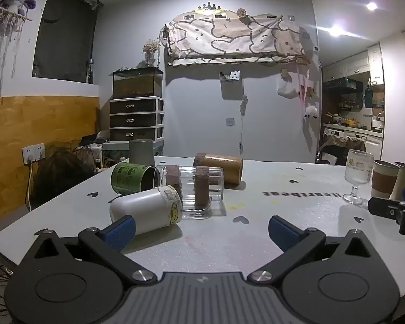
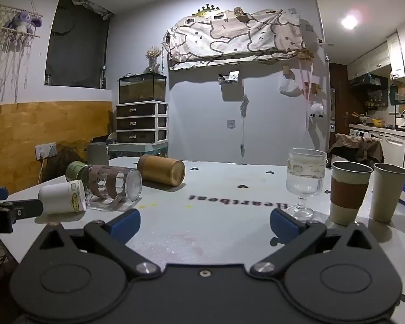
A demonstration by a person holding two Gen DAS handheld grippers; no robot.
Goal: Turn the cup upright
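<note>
Several cups lie on their sides on the white table (image 1: pixel 229 240): a white cup with a yellow print (image 1: pixel 145 209) (image 2: pixel 62 198), a clear glass mug with brown bands (image 1: pixel 199 191) (image 2: pixel 113 187), a green tin cup (image 1: pixel 133 178) (image 2: pixel 77 170) and a bamboo-brown cup (image 1: pixel 218 168) (image 2: pixel 162 172). My left gripper (image 1: pixel 202 232) is open and empty; its left finger (image 1: pixel 118 230) is just in front of the white cup. My right gripper (image 2: pixel 203 225) is open and empty over bare table.
A stemmed glass (image 2: pixel 305 183) (image 1: pixel 357 175), a banded paper cup (image 2: pixel 348 191) and a plain beige cup (image 2: pixel 386 191) stand upright at the right. A grey cup (image 1: pixel 141 149) stands mouth down at the far left edge. The other gripper shows at the right of the left wrist view (image 1: pixel 394 210).
</note>
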